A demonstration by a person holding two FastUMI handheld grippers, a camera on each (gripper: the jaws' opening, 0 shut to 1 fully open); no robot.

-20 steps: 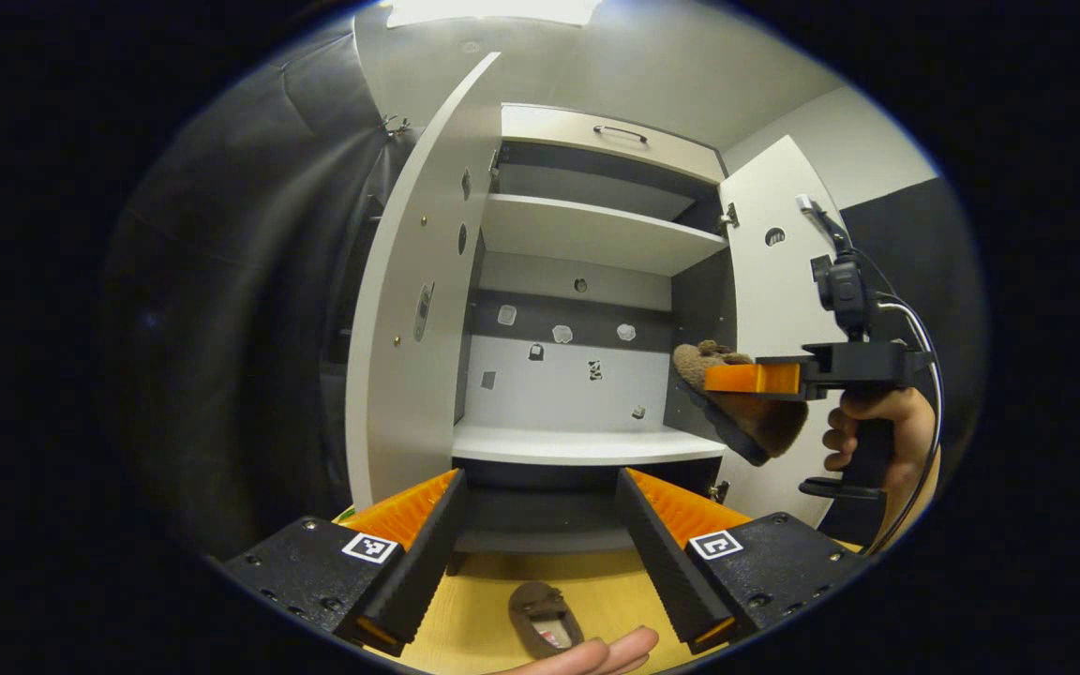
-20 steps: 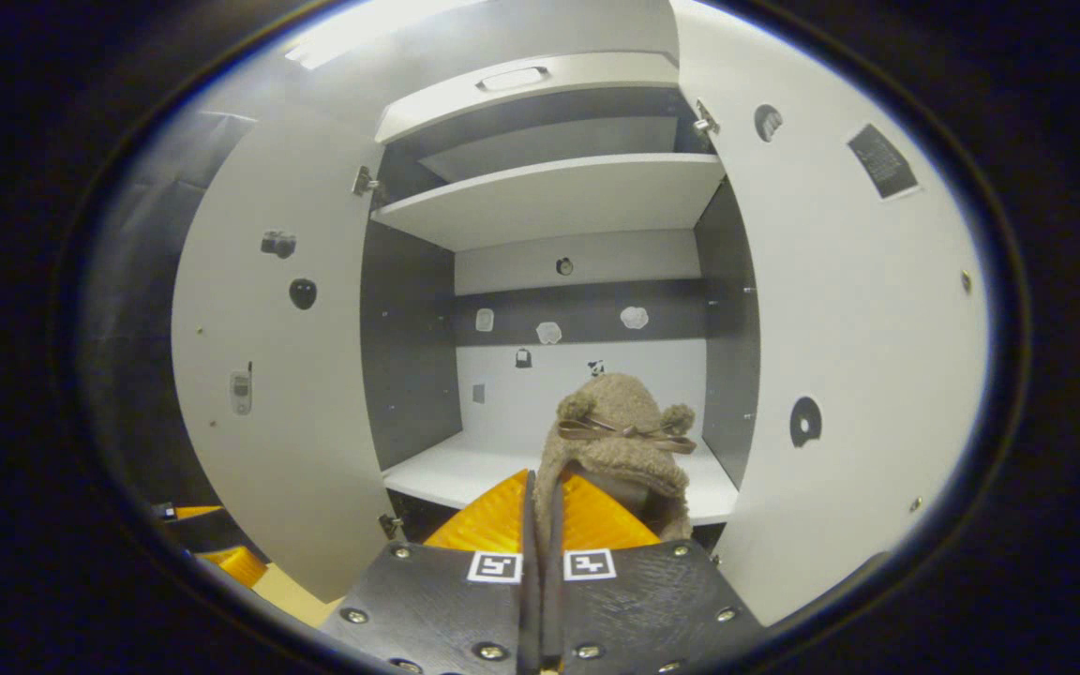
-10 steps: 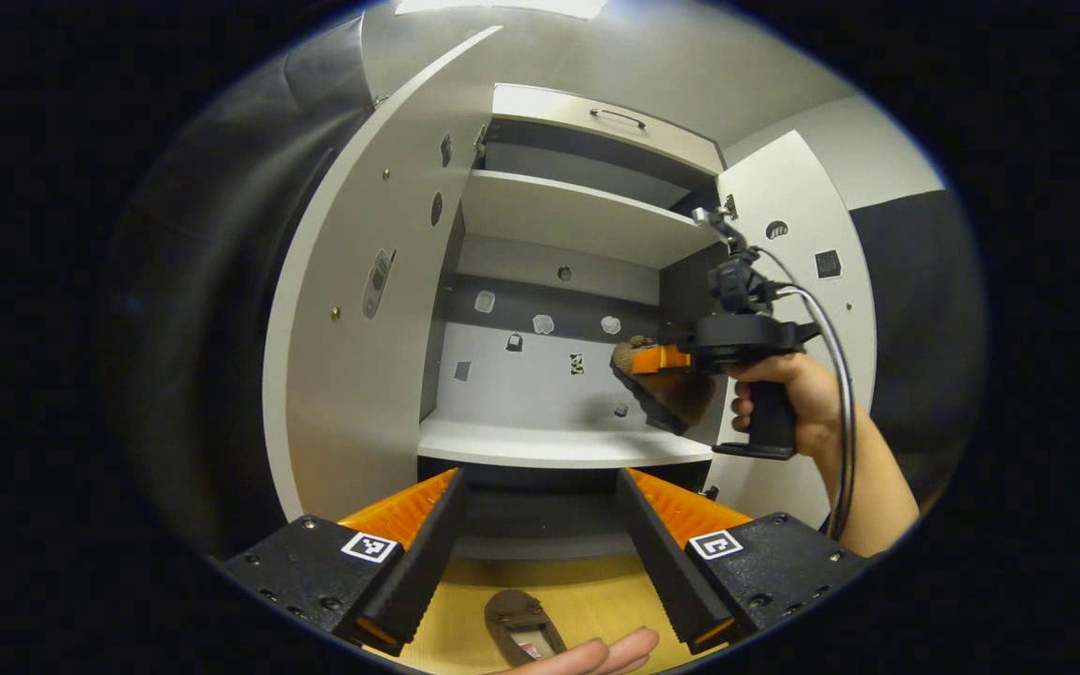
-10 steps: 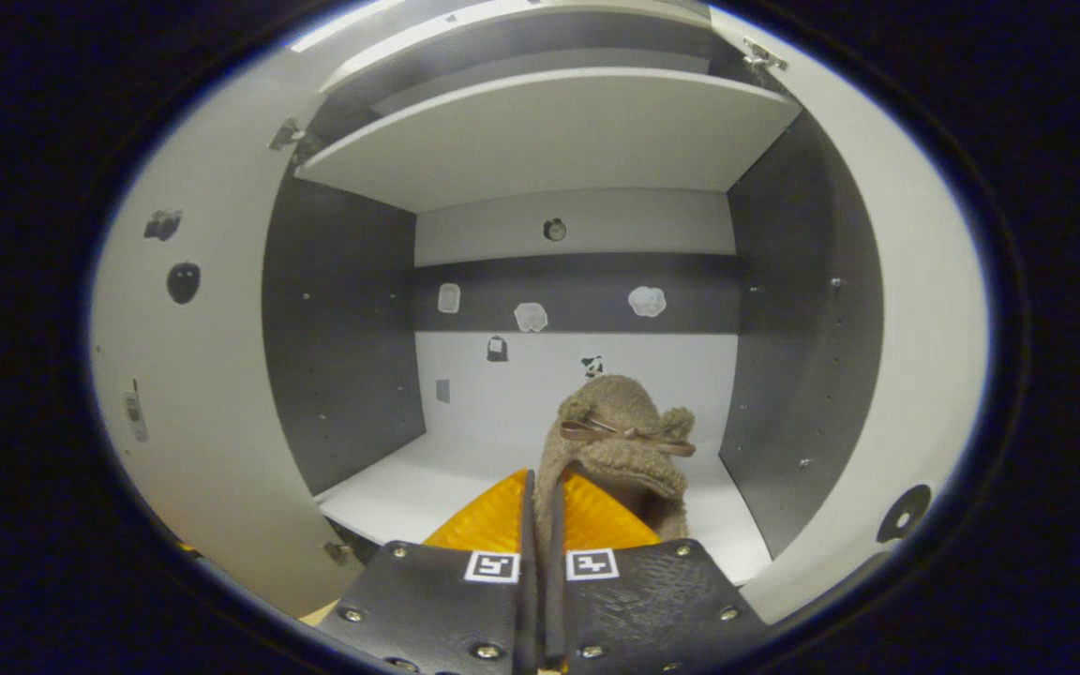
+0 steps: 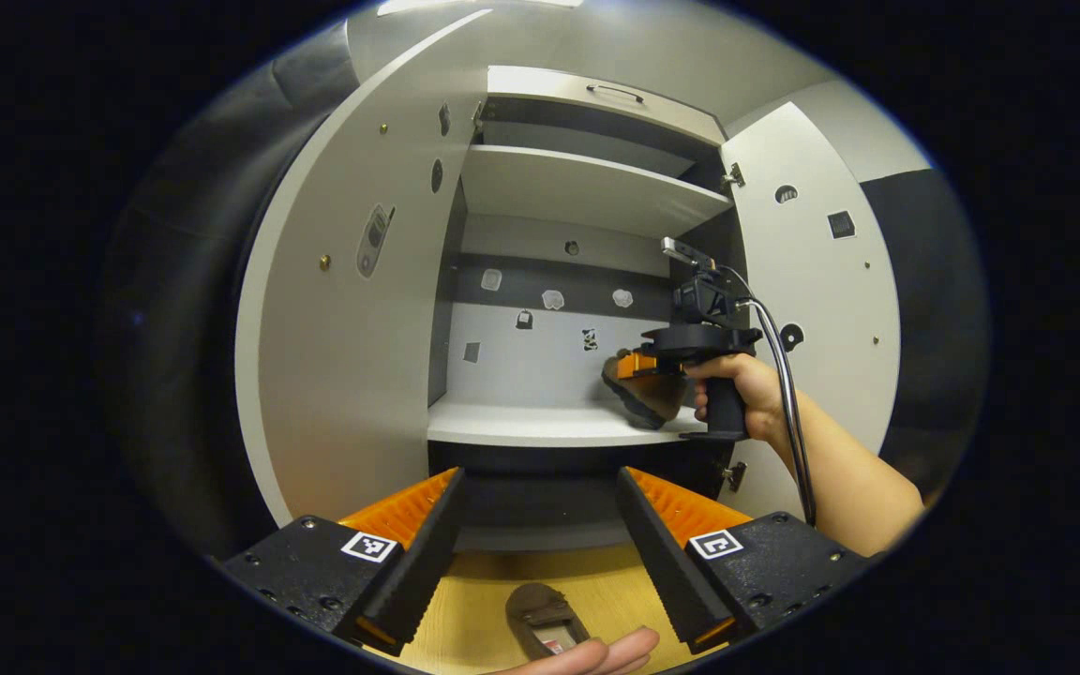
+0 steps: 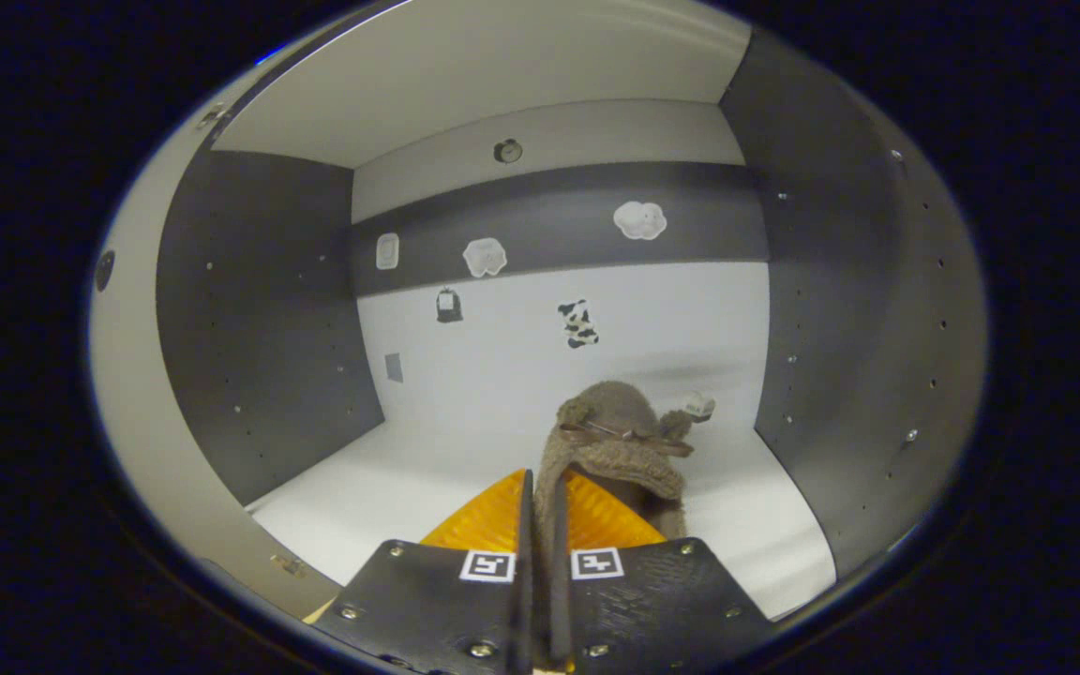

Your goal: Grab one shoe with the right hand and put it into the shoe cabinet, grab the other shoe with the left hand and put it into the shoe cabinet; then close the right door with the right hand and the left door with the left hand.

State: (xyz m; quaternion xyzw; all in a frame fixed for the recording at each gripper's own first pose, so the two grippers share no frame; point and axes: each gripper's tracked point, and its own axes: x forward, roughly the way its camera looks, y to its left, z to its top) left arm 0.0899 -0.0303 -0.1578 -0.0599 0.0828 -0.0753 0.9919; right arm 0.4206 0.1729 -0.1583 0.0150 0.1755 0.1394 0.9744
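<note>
A fuzzy brown shoe [image 6: 620, 441] with a small bow hangs toe-forward inside the open shoe cabinet, just above its white lower shelf [image 6: 390, 487]. My right gripper [image 6: 540, 497] is shut on the shoe's side wall. In the left gripper view the same shoe [image 5: 641, 401] hangs heel-down from the right gripper [image 5: 632, 367] at the shelf's [image 5: 540, 427] right end, held by a hand. My left gripper [image 5: 540, 553] stands open in front of the cabinet, nothing between its fingers. The other shoe [image 5: 540, 621] lies below it on the wooden floor.
Both cabinet doors stand wide open, the left door [image 5: 343, 309] and the right door [image 5: 812, 281]. An upper shelf [image 5: 587, 192] and a drawer with a handle [image 5: 615, 94] sit above. A fingertip [image 5: 596, 653] shows at the bottom edge.
The right gripper has carried the shoe forward past the doors into the lower compartment and down toward the shelf. The left gripper stays open and has barely shifted.
</note>
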